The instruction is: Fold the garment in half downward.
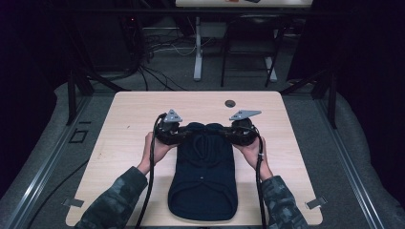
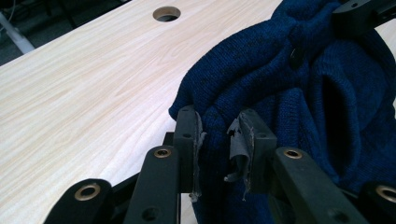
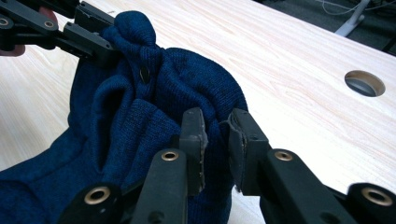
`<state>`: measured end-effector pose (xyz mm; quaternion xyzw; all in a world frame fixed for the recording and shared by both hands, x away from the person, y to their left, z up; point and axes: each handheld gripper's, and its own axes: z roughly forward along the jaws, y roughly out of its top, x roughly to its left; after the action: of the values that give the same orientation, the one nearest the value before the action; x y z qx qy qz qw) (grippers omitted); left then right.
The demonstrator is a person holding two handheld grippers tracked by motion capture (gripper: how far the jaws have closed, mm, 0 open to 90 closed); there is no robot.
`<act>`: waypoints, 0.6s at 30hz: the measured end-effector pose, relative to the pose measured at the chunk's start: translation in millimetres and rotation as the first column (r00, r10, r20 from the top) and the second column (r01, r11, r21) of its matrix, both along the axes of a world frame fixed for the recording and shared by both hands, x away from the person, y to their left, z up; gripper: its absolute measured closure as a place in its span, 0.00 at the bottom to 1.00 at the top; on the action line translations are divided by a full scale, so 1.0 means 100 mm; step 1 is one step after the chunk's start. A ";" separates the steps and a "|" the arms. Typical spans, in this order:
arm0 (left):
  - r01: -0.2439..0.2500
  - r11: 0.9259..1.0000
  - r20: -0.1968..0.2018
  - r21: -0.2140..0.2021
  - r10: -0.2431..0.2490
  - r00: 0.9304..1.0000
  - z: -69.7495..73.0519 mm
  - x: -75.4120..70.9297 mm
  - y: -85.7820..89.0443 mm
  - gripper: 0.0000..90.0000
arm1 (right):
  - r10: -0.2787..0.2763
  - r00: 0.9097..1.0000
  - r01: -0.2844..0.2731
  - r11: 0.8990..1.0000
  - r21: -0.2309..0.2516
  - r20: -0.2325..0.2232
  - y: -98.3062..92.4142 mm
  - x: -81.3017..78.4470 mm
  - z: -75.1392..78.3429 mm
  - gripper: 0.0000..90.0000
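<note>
Wooden table (image 1: 133, 109), sweater (image 1: 204, 181) pinched between tools

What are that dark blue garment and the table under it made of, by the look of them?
The blue garment looks like knitted fabric, perhaps wool or a blend: fine knit ribs show and it bunches softly between the jaws. The table looks like pale wood or wood-look laminate: light grain lines, a smooth matt face and a round hole cut through it.

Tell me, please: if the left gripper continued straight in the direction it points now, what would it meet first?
The left gripper already has the dark blue knitted garment between its jaws, so more of that fabric comes first. Beyond it, the right gripper holds the far side, though depth is unclear.
</note>
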<state>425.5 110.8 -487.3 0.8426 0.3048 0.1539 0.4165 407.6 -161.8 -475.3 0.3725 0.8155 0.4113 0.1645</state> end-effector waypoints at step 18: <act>0.015 1.000 0.037 -0.002 -0.015 0.999 0.13 -0.08 -0.02 0.81 | 0.005 0.998 -0.004 1.000 -0.011 0.067 -0.03 -0.10 0.13 0.85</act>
<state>417.9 108.8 -474.2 0.8414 0.2909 0.1658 0.4241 397.2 -164.4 -462.5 0.3558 0.8126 0.4194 0.1927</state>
